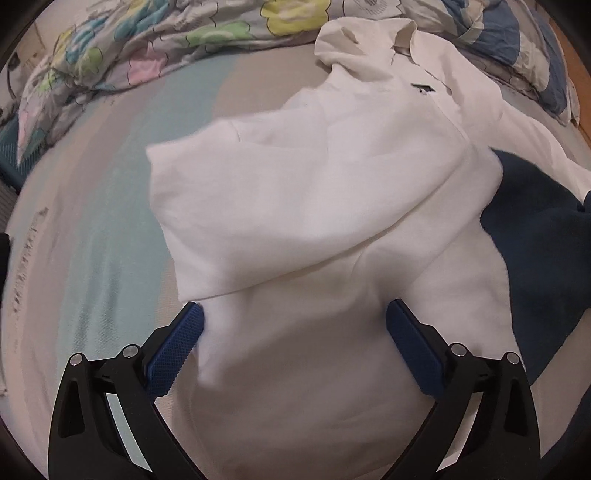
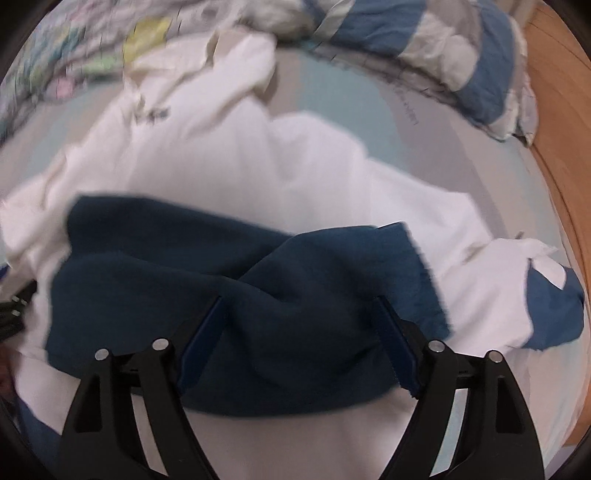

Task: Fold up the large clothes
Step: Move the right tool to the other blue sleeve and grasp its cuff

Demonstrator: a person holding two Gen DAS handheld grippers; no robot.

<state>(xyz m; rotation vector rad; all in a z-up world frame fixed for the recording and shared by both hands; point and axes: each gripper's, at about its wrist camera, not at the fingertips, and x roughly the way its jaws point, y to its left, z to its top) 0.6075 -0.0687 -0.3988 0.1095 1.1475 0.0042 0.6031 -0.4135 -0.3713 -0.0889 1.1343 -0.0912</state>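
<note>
A white polo shirt lies spread across the striped bed sheet, its collar toward the far end of the bed, next to a rumpled floral duvet. One side of the shirt is folded over onto its body, so a sleeve edge lies across the middle. The left gripper is over the shirt's lower part with its blue-padded fingers spread wide, white cloth lying between them but nothing pinched.

A dark blue piece of fabric is draped over the right side of the shirt. The right gripper is low over this dark fabric, its jaws apart and the cloth bunched in a fold between them; whether the pads press into it I cannot tell, as this view is blurred. Beyond, a blue-and-grey pillow sits by the wooden bed frame.
</note>
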